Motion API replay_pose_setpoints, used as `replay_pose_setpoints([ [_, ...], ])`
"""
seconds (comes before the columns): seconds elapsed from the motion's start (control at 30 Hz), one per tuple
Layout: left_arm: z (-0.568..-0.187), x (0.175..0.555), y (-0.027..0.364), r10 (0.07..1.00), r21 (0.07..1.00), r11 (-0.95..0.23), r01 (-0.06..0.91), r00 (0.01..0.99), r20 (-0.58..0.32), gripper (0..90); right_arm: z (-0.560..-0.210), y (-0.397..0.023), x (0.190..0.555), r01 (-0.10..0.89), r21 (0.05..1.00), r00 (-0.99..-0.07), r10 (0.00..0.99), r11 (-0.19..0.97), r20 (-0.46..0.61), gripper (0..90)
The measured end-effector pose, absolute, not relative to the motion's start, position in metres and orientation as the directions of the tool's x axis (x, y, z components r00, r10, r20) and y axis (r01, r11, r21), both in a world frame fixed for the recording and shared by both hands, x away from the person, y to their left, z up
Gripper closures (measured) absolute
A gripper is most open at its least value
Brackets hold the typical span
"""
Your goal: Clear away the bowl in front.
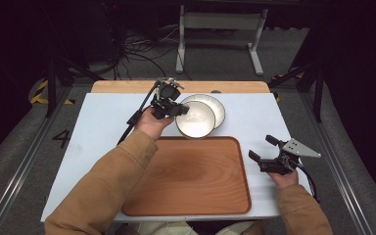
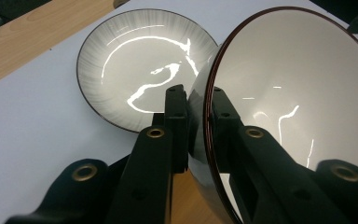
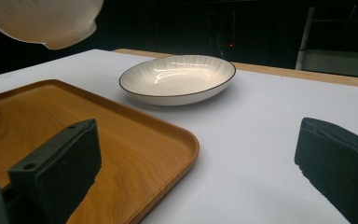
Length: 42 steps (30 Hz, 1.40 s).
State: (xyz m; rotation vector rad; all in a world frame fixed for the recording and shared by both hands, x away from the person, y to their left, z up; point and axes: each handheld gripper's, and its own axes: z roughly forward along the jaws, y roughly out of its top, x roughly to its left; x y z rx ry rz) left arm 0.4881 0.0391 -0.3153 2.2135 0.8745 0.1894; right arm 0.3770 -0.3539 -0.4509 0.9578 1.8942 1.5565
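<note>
A white bowl (image 1: 196,120) with a dark rim hangs tilted above the far edge of the wooden tray (image 1: 186,196). My left gripper (image 1: 176,109) is shut on the bowl's left rim. In the left gripper view the two jaws (image 2: 198,100) pinch the bowl's wall (image 2: 298,93), one inside and one outside. A shallow ribbed plate (image 1: 214,104) with a thin dark rim sits on the white table behind the bowl (image 2: 135,70). My right gripper (image 1: 260,147) rests open to the right of the tray, nothing between its jaws (image 3: 198,140). It faces the plate (image 3: 177,79), with the raised bowl (image 3: 46,18) at the upper left.
The tray (image 3: 74,126) lies near the table's front edge with its raised lip beside my right gripper. White table surface (image 1: 103,127) extends to the left of the tray. A wooden strip (image 1: 127,86) runs along the far edge. Beyond are a metal frame and cables on the floor.
</note>
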Motion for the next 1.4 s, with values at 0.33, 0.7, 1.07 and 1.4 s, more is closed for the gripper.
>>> replay_pose_setpoints([
  [0.33,-0.309,0.466,0.050,0.610,0.685,-0.524,0.507,0.784,-0.113,82.0,-0.451,-0.354,0.377,0.202,0.975,-0.624,0.779,0.098,0.051,0.9],
  [0.7,-0.306,0.447,0.059,0.578,0.681,-0.555,0.477,0.810,-0.097,82.0,-0.451,-0.354,0.377,0.202,0.974,-0.624,0.780,0.098,0.051,0.9],
  [1.07,-0.309,0.433,0.066,0.540,0.672,-0.591,0.446,0.838,-0.080,82.0,-0.451,-0.354,0.376,0.200,0.975,-0.627,0.777,0.095,0.053,0.8],
  [1.4,-0.313,0.421,0.065,0.496,0.650,-0.635,0.418,0.865,-0.072,82.0,-0.451,-0.353,0.376,0.200,0.975,-0.625,0.779,0.099,0.049,0.8],
])
